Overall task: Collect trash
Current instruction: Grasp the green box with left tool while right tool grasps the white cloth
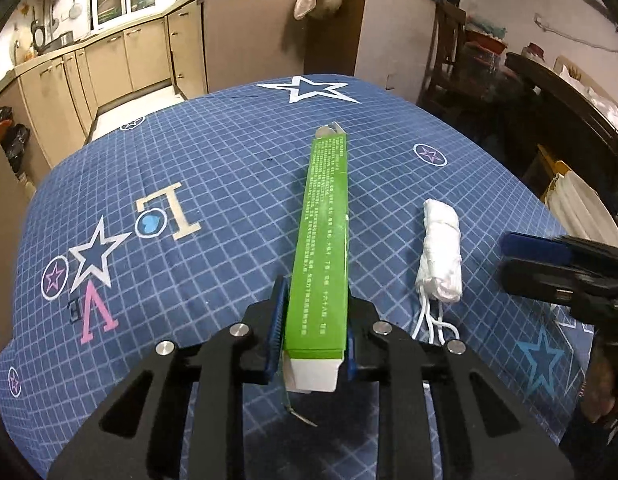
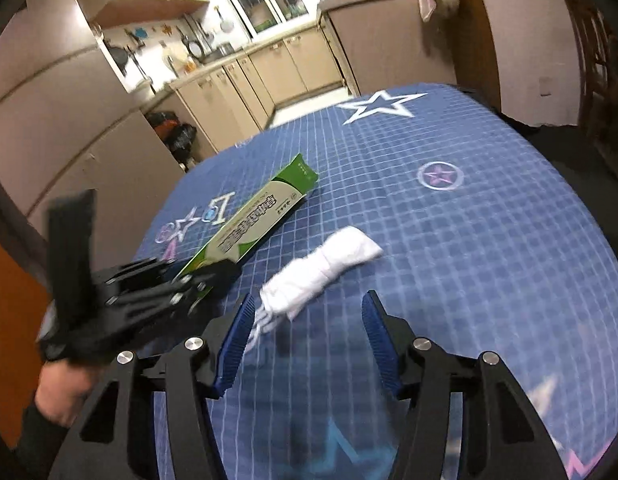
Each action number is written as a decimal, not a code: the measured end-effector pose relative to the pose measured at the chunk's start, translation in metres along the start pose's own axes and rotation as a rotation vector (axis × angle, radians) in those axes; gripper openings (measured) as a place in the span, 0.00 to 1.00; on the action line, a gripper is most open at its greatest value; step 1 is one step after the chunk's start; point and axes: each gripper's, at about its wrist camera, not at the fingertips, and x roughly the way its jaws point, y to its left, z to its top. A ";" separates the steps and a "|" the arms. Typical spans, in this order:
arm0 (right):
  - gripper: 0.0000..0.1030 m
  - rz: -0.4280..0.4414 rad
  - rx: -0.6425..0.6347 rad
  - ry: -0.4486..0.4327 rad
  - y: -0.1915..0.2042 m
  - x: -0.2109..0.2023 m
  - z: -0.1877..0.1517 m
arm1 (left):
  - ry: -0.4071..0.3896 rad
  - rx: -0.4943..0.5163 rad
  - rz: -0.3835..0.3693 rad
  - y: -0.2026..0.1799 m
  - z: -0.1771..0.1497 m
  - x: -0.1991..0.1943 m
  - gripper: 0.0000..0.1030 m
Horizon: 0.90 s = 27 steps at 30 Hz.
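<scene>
Covering nearly everything in both views, the tabletop (image 1: 229, 152) wears a blue cloth with a white grid, stars and scattered letters. Behind it a kitchen with beige cabinets (image 1: 109, 56) runs along the far wall, and a dark chair (image 1: 449, 52) stands at the far right edge of the left wrist view.

Next in size, the left claw (image 1: 315, 320) points down the tabletop, its blue-padded fingers (image 1: 277, 320) pinching the near end of a long green carton (image 1: 323, 240). Both pads press on the carton's sides. The carton stretches away from the claw, its far end flap open and its near end showing a white inner face. From the right wrist view the carton's cream and green printed face shows, with the left claw and the person's hand (image 2: 65, 384) at the lower left.

The right claw (image 2: 305, 340) hangs over the cloth with its fingers spread and nothing between the pads; the picture is blurred there. In the left wrist view it enters from the right edge, apart from the carton.

Smallest, a rolled white cloth bundle (image 1: 441, 252) lies flat on the tabletop just right of the carton, apart from it. Thin white strings (image 1: 433, 324) trail from its near end. In the right wrist view its near end lies just beyond the right claw's left fingertip, untouched.
</scene>
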 end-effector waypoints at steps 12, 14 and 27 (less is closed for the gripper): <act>0.39 -0.133 -0.103 0.050 0.010 0.043 0.015 | 0.025 -0.042 0.002 0.007 0.012 0.011 0.28; 0.38 -0.139 -0.136 0.050 0.009 0.037 0.014 | 0.032 -0.054 0.001 0.007 0.016 0.012 0.34; 0.31 -0.124 -0.148 0.076 -0.013 0.034 0.016 | 0.029 -0.060 -0.018 -0.006 0.026 0.022 0.37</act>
